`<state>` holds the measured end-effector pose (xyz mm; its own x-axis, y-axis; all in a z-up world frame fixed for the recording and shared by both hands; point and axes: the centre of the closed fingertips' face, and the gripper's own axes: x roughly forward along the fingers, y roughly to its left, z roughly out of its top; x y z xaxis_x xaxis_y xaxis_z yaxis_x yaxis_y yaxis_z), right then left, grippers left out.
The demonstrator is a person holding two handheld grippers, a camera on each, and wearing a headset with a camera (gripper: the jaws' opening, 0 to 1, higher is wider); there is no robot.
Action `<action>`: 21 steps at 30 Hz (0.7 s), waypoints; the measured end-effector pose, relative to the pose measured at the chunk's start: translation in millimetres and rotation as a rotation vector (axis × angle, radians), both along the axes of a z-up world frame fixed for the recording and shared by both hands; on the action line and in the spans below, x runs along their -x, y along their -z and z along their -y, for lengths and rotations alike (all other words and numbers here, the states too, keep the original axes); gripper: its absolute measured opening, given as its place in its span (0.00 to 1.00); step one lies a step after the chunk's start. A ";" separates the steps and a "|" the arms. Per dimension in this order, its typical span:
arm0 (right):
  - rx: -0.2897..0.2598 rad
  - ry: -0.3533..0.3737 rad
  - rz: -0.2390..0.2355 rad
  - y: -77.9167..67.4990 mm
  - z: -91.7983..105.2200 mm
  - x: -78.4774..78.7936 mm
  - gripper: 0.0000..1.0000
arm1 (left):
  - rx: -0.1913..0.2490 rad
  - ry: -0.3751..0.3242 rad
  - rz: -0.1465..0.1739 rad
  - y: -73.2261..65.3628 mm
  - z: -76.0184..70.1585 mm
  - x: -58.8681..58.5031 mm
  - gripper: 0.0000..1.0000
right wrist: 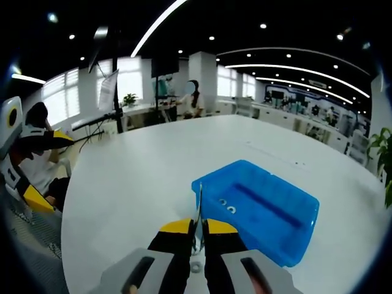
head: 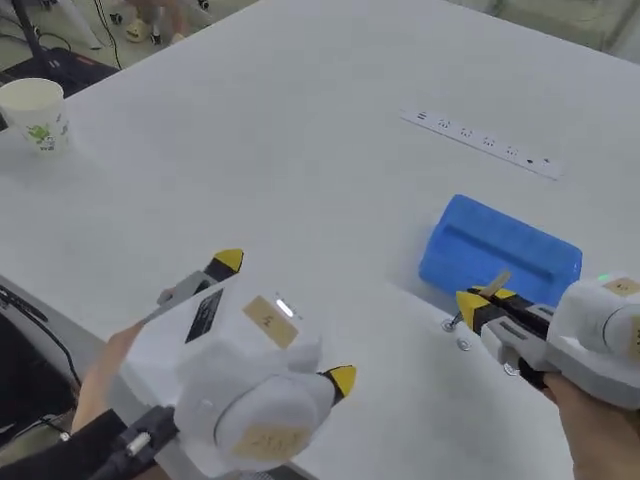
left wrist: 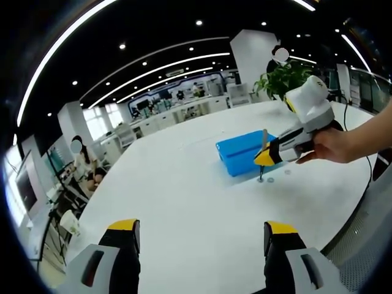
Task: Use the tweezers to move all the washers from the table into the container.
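My right gripper (head: 470,302) is shut on a pair of tweezers (head: 496,286) just in front of the blue container (head: 500,250). The tweezers' tips point down at a washer (head: 449,325) on the white table; two more washers (head: 463,345) lie close by. In the right gripper view the tweezers (right wrist: 199,205) stand between the shut jaws of the right gripper (right wrist: 195,228), a washer (right wrist: 196,267) lies below them, and two washers (right wrist: 227,206) rest inside the container (right wrist: 275,233). My left gripper (head: 285,320) hovers open at the table's near edge, holding nothing.
A paper cup (head: 35,112) stands at the far left. A white power strip (head: 480,142) lies beyond the container. The table's near edge (head: 60,300) runs under the left gripper. In the left gripper view, people sit in the background.
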<state>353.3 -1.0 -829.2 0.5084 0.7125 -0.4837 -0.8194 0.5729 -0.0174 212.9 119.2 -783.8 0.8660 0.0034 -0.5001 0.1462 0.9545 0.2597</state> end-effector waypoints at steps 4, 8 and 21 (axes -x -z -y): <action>0.006 0.010 0.012 -0.7 -1.7 0.3 0.03 | 0.004 -0.004 0.005 -0.8 -0.9 -0.1 0.83; 0.006 0.024 0.025 0.0 -4.5 -2.2 0.02 | 0.000 0.001 0.001 -0.1 -0.3 0.0 0.82; -0.007 0.042 0.012 1.2 -9.3 -5.7 0.01 | -0.021 0.012 -0.050 9.9 0.5 1.4 0.80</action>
<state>359.0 8.3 -830.5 0.5435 0.6939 -0.4723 -0.7947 0.6066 -0.0234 211.5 118.7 -793.7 0.8400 0.0047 -0.5426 0.1706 0.9470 0.2722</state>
